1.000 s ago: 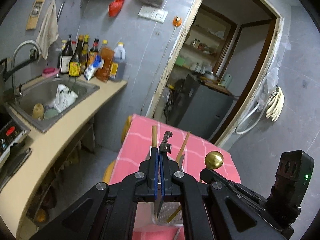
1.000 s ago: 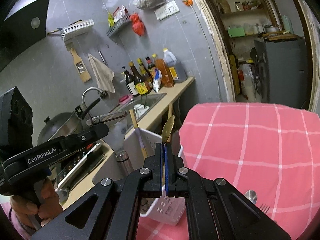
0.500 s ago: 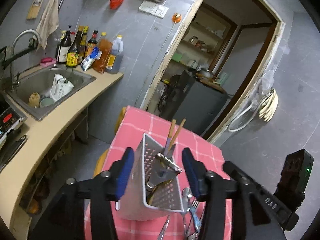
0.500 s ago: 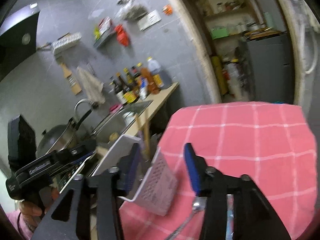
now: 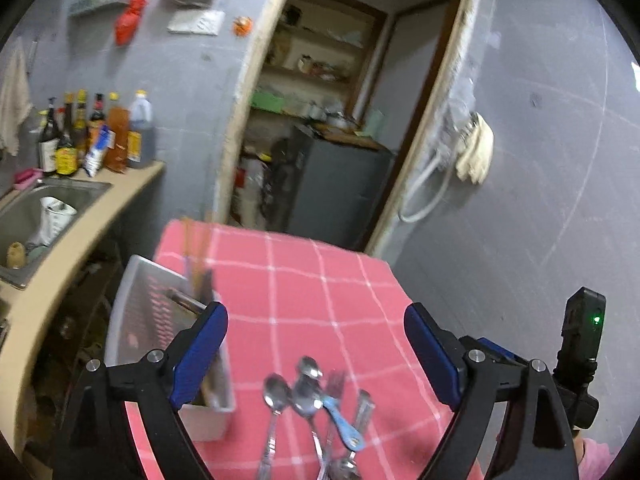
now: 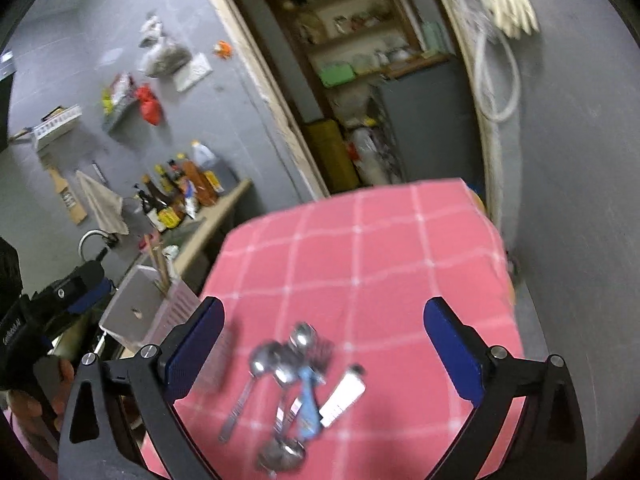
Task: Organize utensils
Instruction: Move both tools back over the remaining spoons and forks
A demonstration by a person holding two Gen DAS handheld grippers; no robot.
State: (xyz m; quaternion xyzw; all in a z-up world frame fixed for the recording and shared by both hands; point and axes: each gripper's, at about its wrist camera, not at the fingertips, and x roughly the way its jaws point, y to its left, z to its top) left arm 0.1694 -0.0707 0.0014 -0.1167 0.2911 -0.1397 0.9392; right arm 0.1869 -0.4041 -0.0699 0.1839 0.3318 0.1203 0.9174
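A pile of metal spoons and forks point(image 5: 316, 404), one with a light blue handle point(image 5: 344, 424), lies on the pink checked tablecloth point(image 5: 312, 292). A white perforated utensil basket point(image 5: 160, 328) stands at the table's left edge with wooden chopsticks point(image 5: 196, 256) and a metal tool in it. My left gripper point(image 5: 316, 344) is wide open and empty above the pile. In the right wrist view my right gripper point(image 6: 324, 340) is wide open and empty above the same pile point(image 6: 288, 376); the basket point(image 6: 140, 308) is to its left.
A counter with a sink point(image 5: 48, 216) and several sauce bottles point(image 5: 92, 136) runs along the left. An open doorway point(image 5: 336, 128) to a storeroom lies beyond the table. The left gripper body point(image 6: 44, 312) shows at the left of the right wrist view.
Both grippers were shut a second ago, on utensils at the basket; both have opened wide and swung right to hang over the pile. The utensils stayed in the basket.
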